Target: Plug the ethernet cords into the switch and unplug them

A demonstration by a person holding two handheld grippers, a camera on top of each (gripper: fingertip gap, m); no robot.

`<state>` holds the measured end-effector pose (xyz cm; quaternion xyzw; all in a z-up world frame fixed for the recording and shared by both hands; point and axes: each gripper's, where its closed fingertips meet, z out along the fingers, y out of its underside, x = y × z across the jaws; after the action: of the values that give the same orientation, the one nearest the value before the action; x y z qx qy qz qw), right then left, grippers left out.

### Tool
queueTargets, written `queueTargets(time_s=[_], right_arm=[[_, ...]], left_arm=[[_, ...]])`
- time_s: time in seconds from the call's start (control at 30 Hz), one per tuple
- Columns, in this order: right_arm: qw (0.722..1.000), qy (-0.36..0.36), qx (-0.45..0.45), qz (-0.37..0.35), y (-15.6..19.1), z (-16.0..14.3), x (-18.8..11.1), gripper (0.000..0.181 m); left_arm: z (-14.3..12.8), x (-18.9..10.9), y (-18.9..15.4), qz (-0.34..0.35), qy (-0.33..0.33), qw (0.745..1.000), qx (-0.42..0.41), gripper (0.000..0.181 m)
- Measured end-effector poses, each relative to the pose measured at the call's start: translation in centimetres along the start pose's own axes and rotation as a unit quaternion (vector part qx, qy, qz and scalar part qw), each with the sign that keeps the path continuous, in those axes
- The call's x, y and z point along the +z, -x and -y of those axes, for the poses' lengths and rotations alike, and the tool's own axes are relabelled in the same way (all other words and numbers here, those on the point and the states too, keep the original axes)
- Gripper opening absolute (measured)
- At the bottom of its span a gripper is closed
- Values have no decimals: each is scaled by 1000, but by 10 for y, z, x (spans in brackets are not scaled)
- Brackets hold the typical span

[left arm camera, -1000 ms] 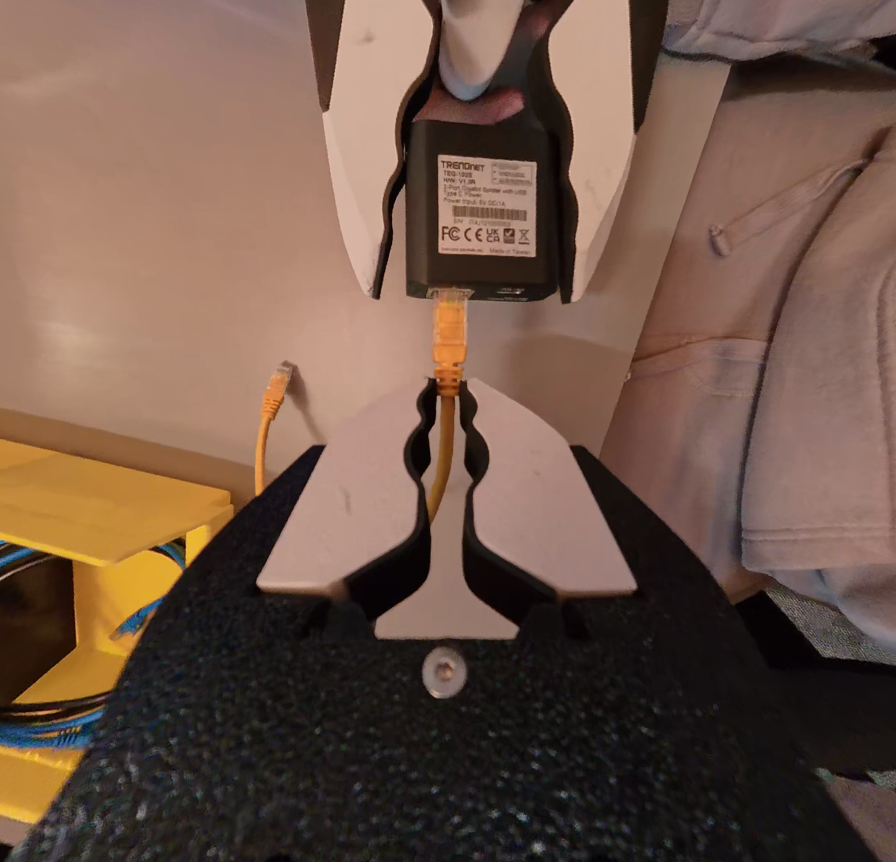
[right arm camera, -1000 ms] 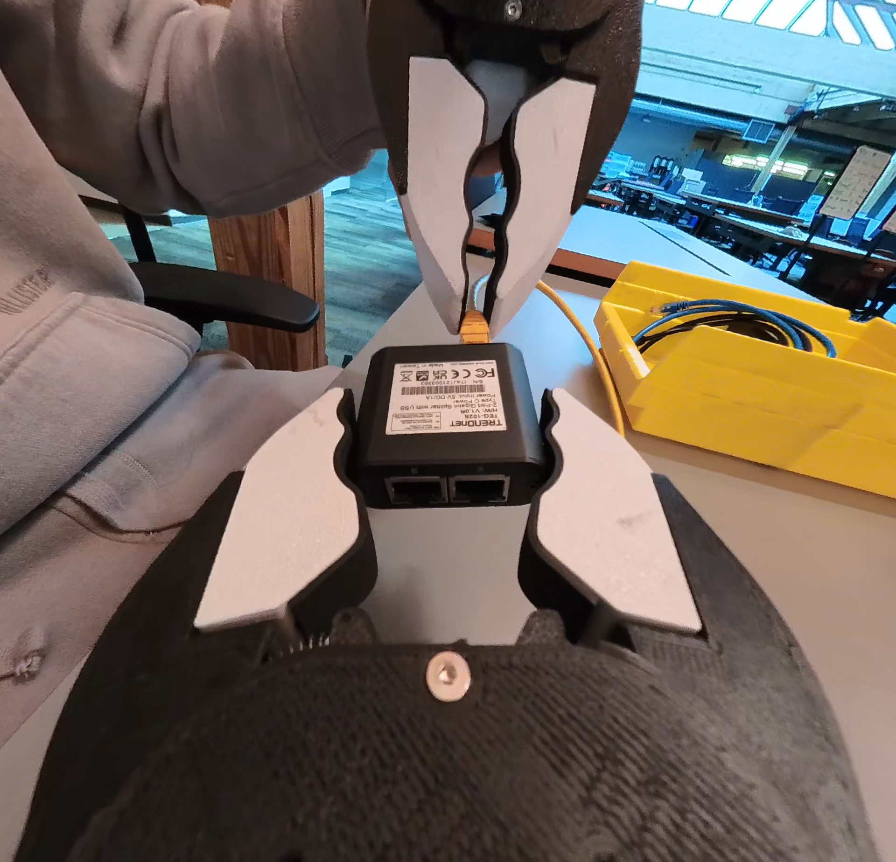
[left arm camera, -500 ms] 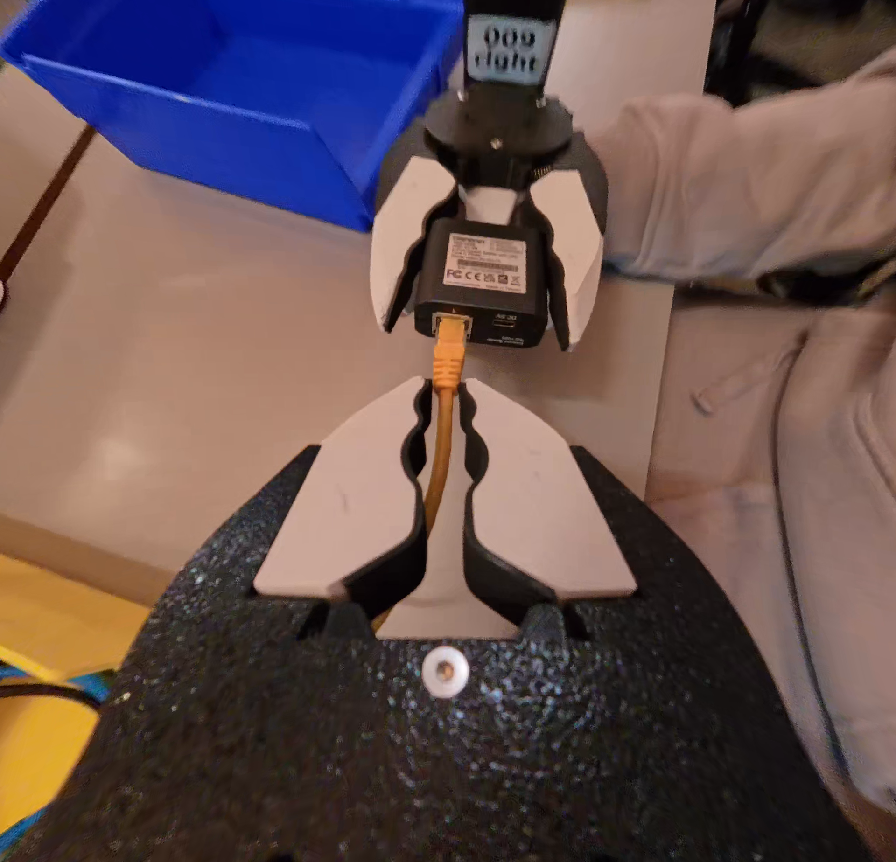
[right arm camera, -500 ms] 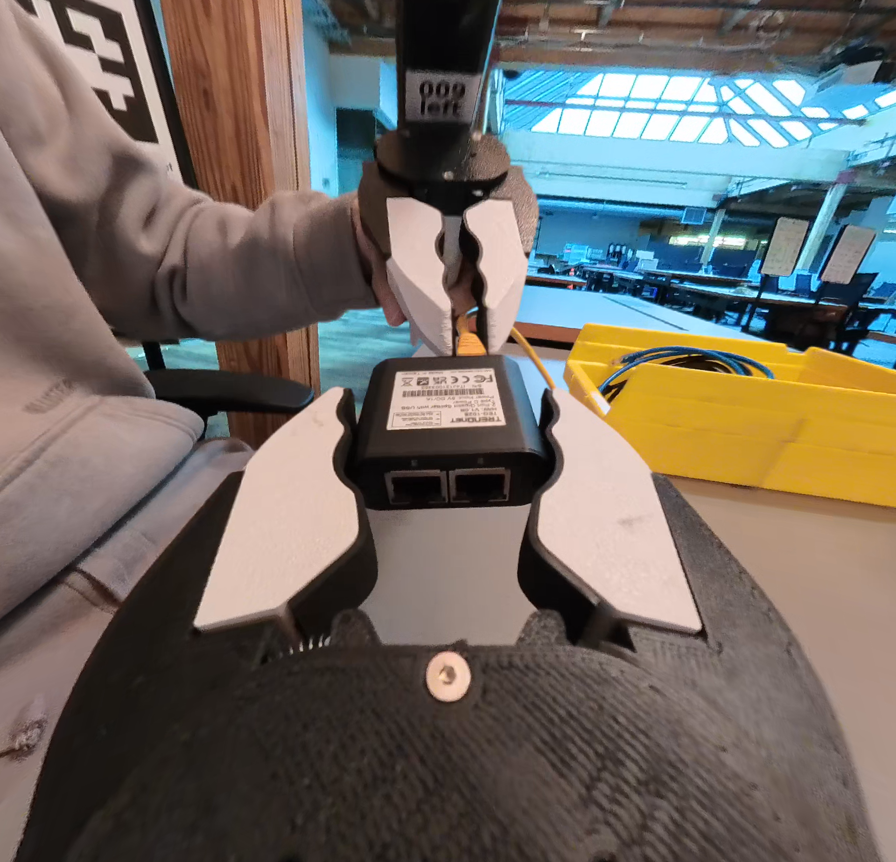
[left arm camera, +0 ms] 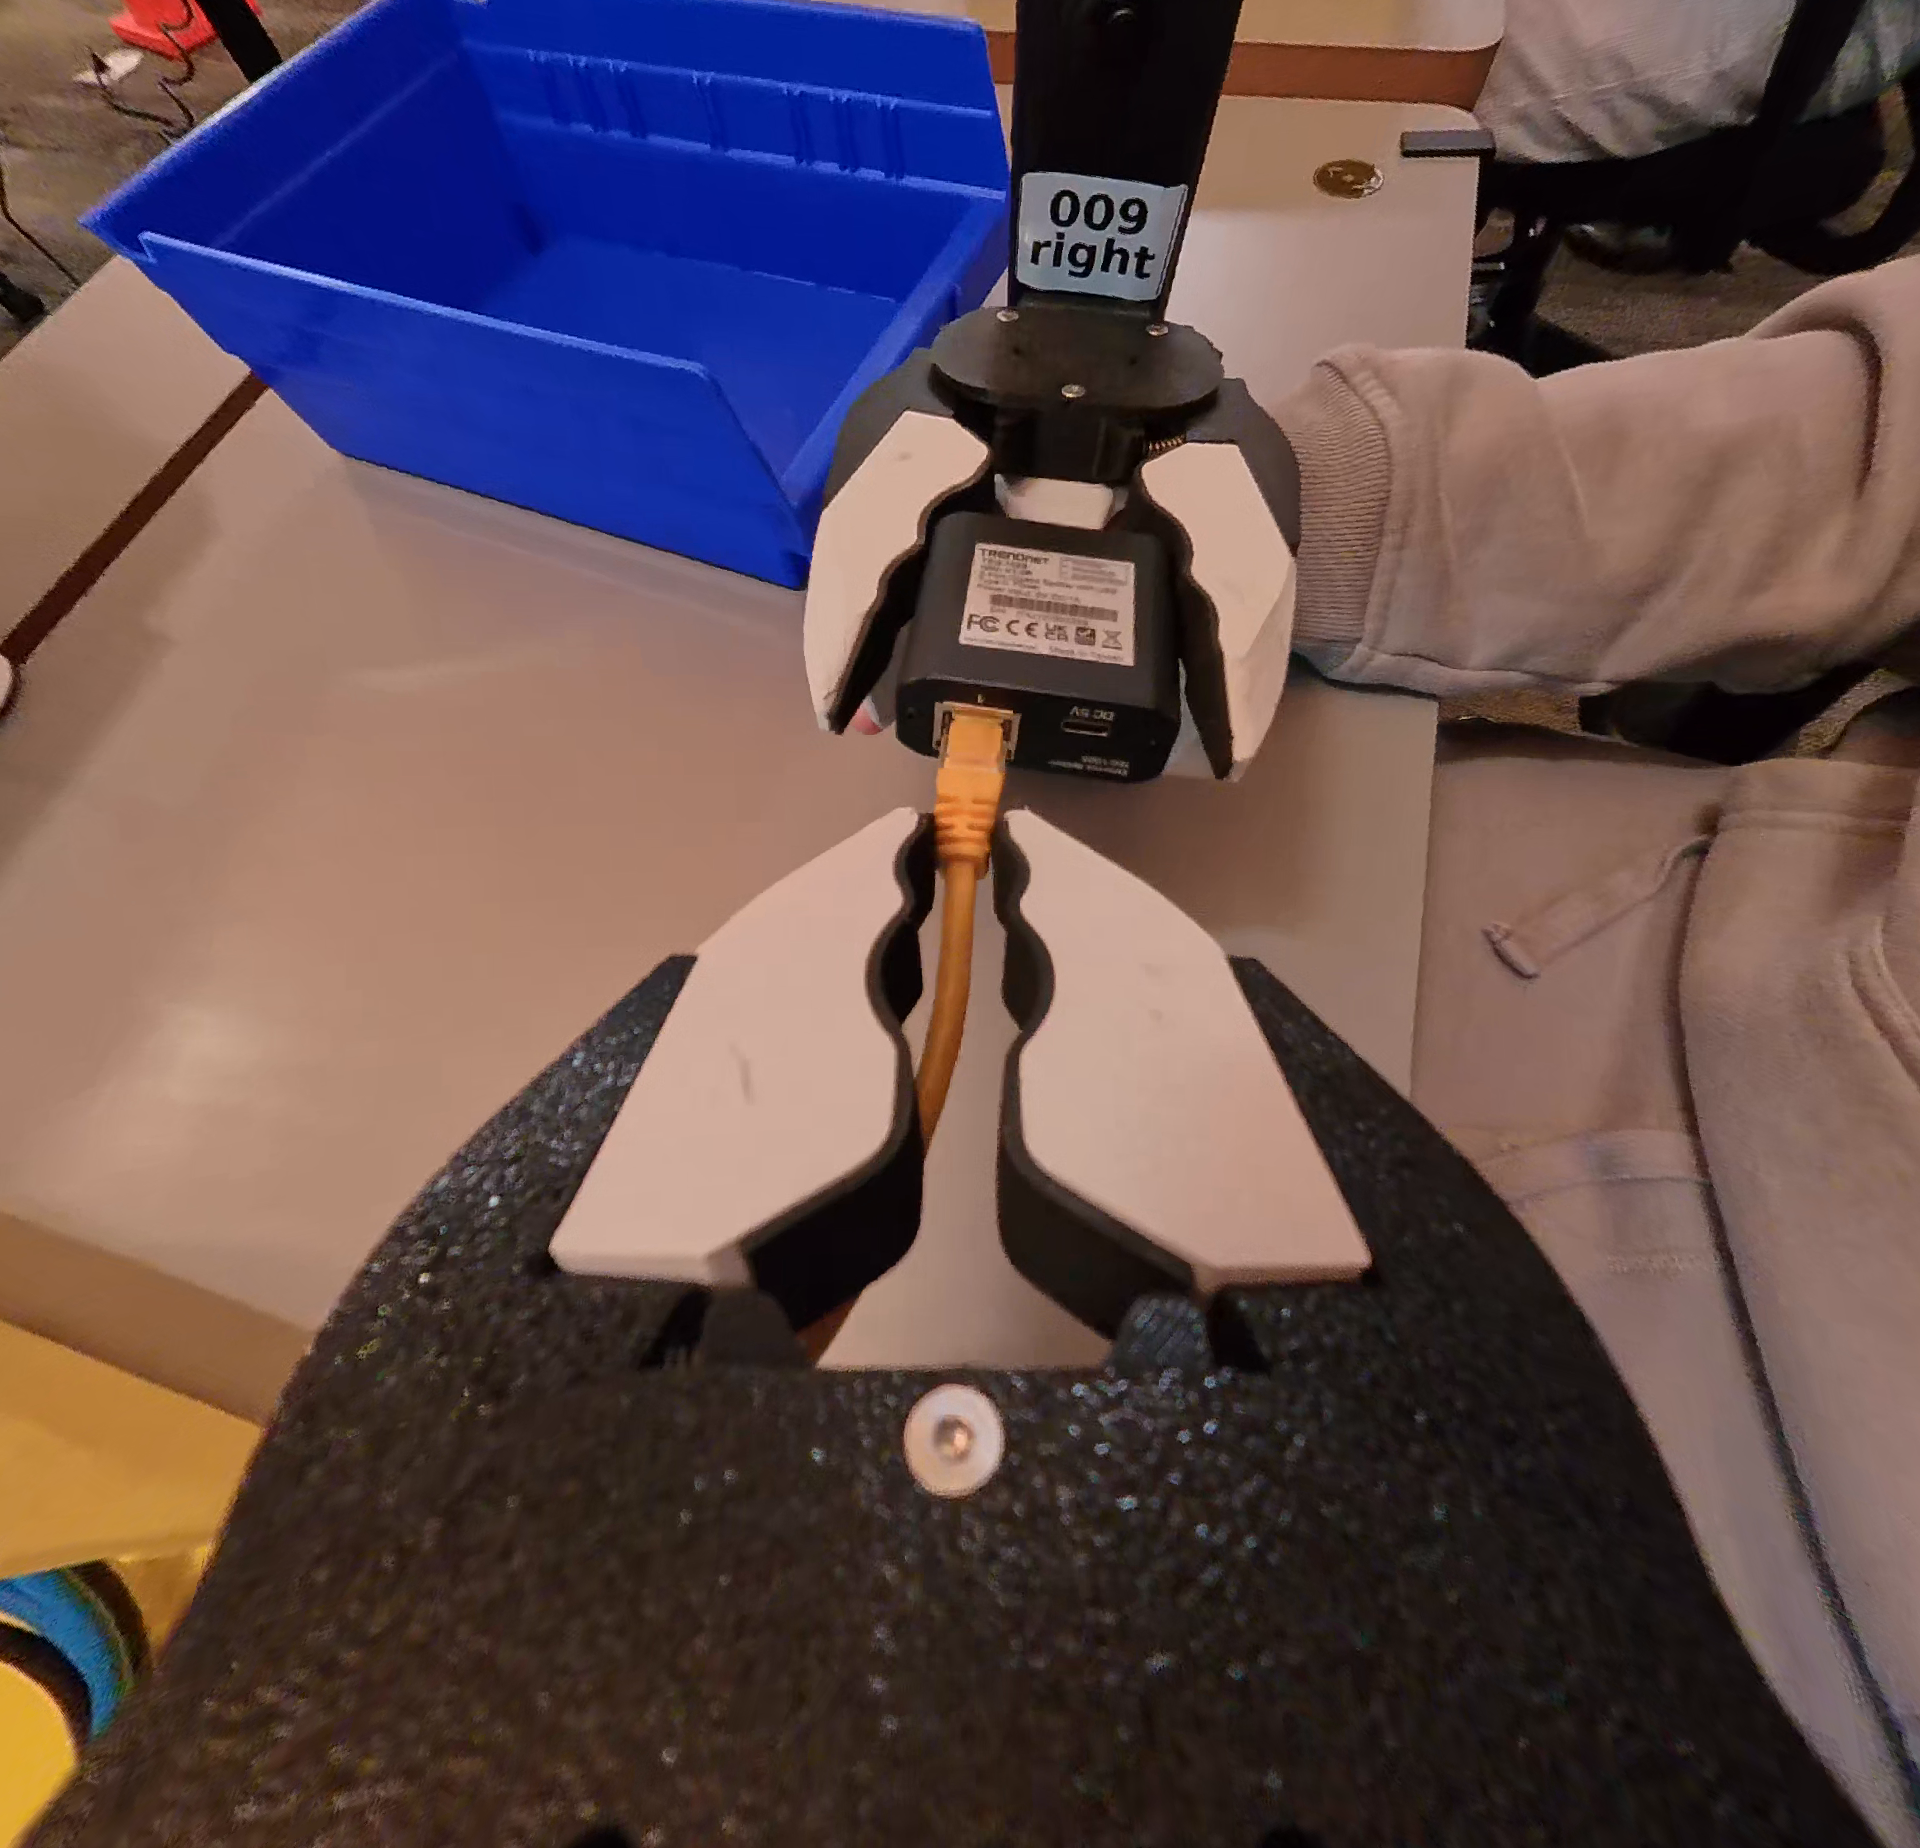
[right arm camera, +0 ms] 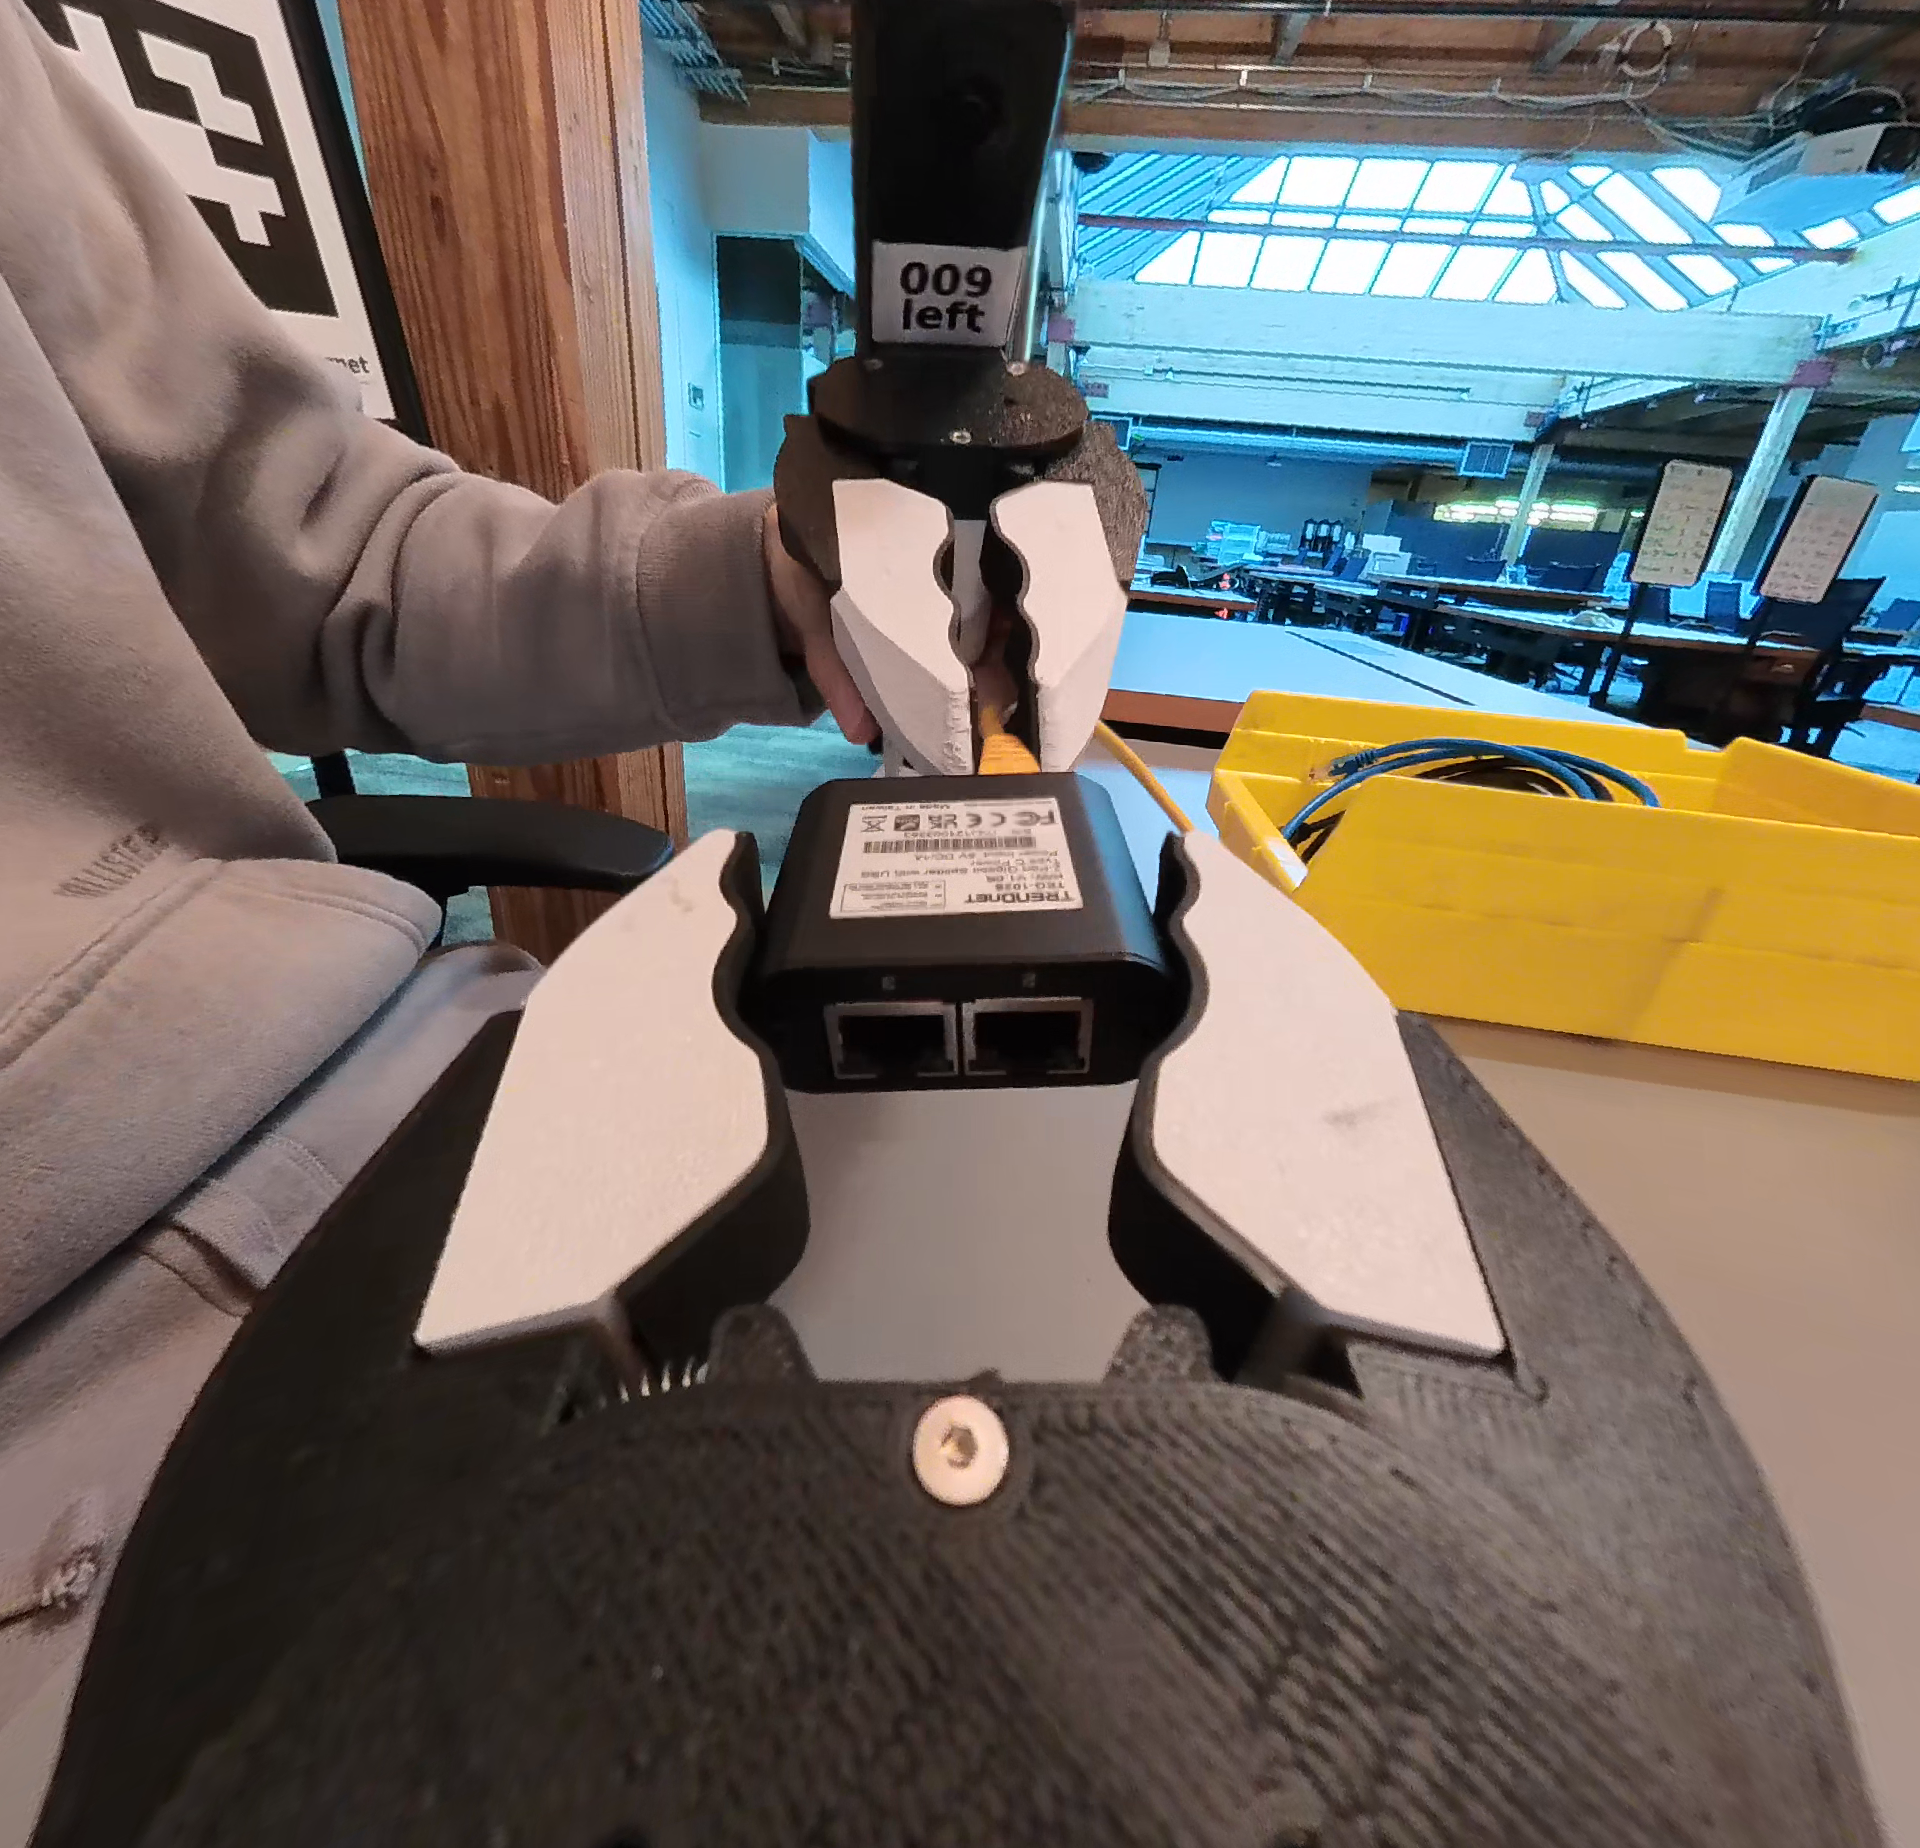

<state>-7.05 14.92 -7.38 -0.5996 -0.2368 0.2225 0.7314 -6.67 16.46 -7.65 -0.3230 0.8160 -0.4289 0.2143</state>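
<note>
My right gripper (right arm camera: 961, 853) is shut on a small black switch (right arm camera: 961, 925) and holds it above the table; two empty ports face the right wrist camera. In the left wrist view the switch (left arm camera: 1039, 655) shows its far side. An orange ethernet cord (left arm camera: 961, 925) has its plug (left arm camera: 975, 759) seated in the switch's left port. My left gripper (left arm camera: 961, 827) is shut on the cord just behind the plug boot. In the right wrist view the left gripper (right arm camera: 987, 749) sits behind the switch, with the orange plug (right arm camera: 1003, 754) between its tips.
A blue bin (left arm camera: 561, 271) stands empty on the grey table (left arm camera: 364, 811) beyond the switch. A yellow bin (right arm camera: 1558, 884) with blue cords (right arm camera: 1455, 770) stands at the right. A person's grey sleeve (left arm camera: 1610, 520) and a wooden post (right arm camera: 499, 344) are close by.
Both grippers have lifted and tilted, with the switch farther from the left wrist camera. The blue bin has come into view. The plug stays seated and both grips are unchanged.
</note>
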Motion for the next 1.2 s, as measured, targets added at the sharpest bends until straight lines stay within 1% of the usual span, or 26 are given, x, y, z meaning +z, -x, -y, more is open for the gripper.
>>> queueTargets(time_s=[0.1,0.2,0.27,0.3,0.37,0.43,0.5,0.53,0.57,0.63,0.67,0.7,0.73,0.77,0.8,0.83,0.87,0.9,0.93,1.0,1.03,1.07,1.1,1.13,1.17,1.2], right_arm=[[1000,21,0,0,0,-5,4,74],[999,45,-3,15,6,-12,11,74],[999,34,-6,-19,-2,-9,10,73],[999,30,-3,-18,-2,-8,10,74],[1000,21,2,-16,-3,-6,8,74],[999,22,8,-25,-6,-6,8,74],[998,0,15,-58,-17,-2,5,74],[997,-17,21,-73,-22,2,1,73],[995,-30,25,-95,-28,5,-3,73],[987,-43,21,-154,-44,7,-8,73],[985,-43,16,-165,-46,7,-8,73],[983,-38,2,-180,-49,6,-8,73],[979,-28,-18,-201,-53,5,-7,73],[976,-20,-38,-211,-53,5,-4,73],[976,-15,-55,-213,-51,6,0,73],[973,-11,-68,-219,-51,6,4,73],[971,-9,-81,-223,-49,8,8,74],[972,-7,-91,-216,-45,8,14,73],[973,2,-104,-207,-41,7,19,73],[971,23,-134,-199,-35,2,26,74],[972,31,-141,-186,-31,0,30,74],[973,35,-146,-176,-27,0,32,74],[972,29,-152,-175,-25,4,32,73],[972,34,-158,-171,-25,5,32,73],[973,50,-166,-153,-21,3,31,74],[975,75,-168,-123,-15,-1,30,77]], left_arm=[[3,-3,1,7,-14,1000,16,9],[26,-7,-4,-8,-87,996,-2,10],[24,-7,2,11,-54,998,19,10],[24,-7,3,11,-45,999,20,10],[23,-6,3,-5,-45,999,-2,10],[20,-7,4,1,-49,999,-2,11],[26,-13,13,54,-77,996,-1,48],[32,-22,21,96,-101,990,-6,60],[38,-34,30,149,-129,980,-13,67],[46,-64,41,249,-195,948,-42,66],[44,-75,43,288,-222,929,-73,60],[37,-81,43,313,-238,913,-111,58],[28,-80,41,315,-246,904,-154,57],[17,-71,38,291,-249,900,-210,56],[10,-57,33,237,-251,899,-269,58],[4,-43,28,169,-252,894,-330,57],[1,-30,23,104,-252,883,-383,55],[3,-21,17,39,-261,870,-416,55],[5,-13,11,-17,-261,861,-436,49],[6,3,-2,-92,-231,867,-432,48],[8,8,-9,-130,-221,865,-431,47],[10,11,-13,-160,-216,855,-443,46],[11,12,-14,-181,-219,844,-455,38],[12,11,-13,-193,-224,840,-456,27],[12,11,-14,-205,-220,838,-455,26],[9,12,-16,-213,-204,844,-449,25]])
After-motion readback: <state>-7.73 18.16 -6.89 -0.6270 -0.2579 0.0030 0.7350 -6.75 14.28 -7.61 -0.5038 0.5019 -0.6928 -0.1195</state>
